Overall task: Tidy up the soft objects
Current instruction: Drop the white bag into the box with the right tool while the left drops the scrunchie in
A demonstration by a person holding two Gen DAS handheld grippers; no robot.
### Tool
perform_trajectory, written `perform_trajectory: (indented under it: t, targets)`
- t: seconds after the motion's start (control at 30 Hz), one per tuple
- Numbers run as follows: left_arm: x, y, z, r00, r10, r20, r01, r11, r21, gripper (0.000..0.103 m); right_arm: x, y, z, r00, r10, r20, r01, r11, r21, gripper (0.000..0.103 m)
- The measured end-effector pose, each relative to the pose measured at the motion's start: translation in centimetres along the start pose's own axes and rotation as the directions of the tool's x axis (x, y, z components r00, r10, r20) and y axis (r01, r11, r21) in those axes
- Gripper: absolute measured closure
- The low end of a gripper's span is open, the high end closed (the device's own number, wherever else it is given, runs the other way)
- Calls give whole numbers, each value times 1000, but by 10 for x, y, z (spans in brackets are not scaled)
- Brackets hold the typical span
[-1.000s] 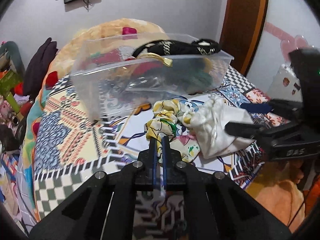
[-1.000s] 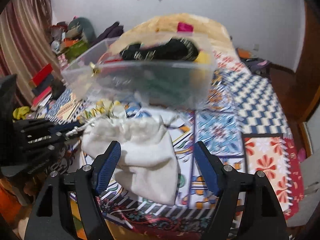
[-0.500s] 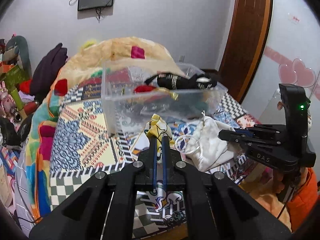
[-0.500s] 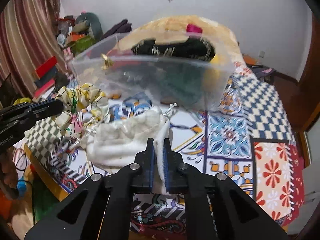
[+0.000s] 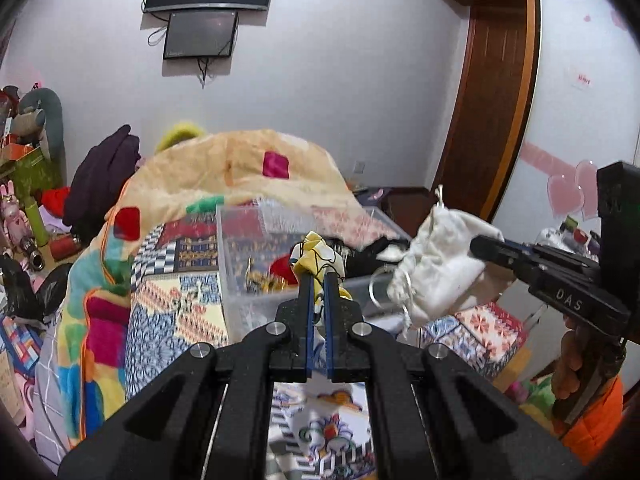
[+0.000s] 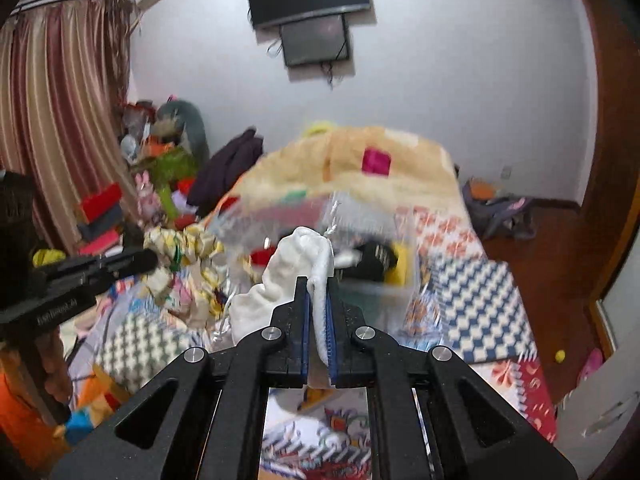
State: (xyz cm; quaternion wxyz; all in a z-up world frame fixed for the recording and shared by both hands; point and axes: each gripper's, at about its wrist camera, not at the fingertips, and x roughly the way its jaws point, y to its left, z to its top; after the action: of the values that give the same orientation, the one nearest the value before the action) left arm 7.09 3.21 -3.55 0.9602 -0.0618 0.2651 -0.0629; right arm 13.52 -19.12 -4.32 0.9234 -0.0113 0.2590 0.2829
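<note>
My left gripper (image 5: 317, 276) is shut on a yellow floral cloth (image 5: 316, 254) and holds it up off the bed; the cloth also shows in the right wrist view (image 6: 188, 264). My right gripper (image 6: 317, 280) is shut on a white drawstring pouch (image 6: 296, 268), lifted in the air; the pouch also shows in the left wrist view (image 5: 436, 268). A clear plastic bin (image 5: 256, 280) with black, red and yellow soft items stands on the bed just beyond both grippers; it also shows in the right wrist view (image 6: 360, 236).
A patterned bedspread (image 6: 472, 300) covers the bed. A large yellow patchwork blanket (image 5: 224, 176) is heaped behind the bin. Clutter and toys (image 5: 28, 208) stand at the left. A wooden door (image 5: 488, 92) is at the right.
The right gripper shut on the white pouch. Both grippers rose from the bed, lifting the pouch and the floral cloth to about the bin's height.
</note>
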Motion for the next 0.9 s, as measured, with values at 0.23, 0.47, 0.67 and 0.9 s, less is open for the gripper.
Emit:
perform_trajectory:
  t: [0.23,0.47,0.67,0.9]
  targets:
    - [13,1,28,998,28,52,-27,1000,-8,100,16,6,36,996,-22,83,19,999,34,97]
    - [47,14,38,996,79,30,-77,996,-40,100,52,5,42,998,-37,44,35,998,52,97]
    - [88,26,23,992,105,-70,-108,993,-50,100,85,-3,24,997,-42,-65,45,998,52,97]
    - [118,26,8,981,85,-173,-94,994,-47,99,105,-6,11,985,-68,-160,73,997,24,95]
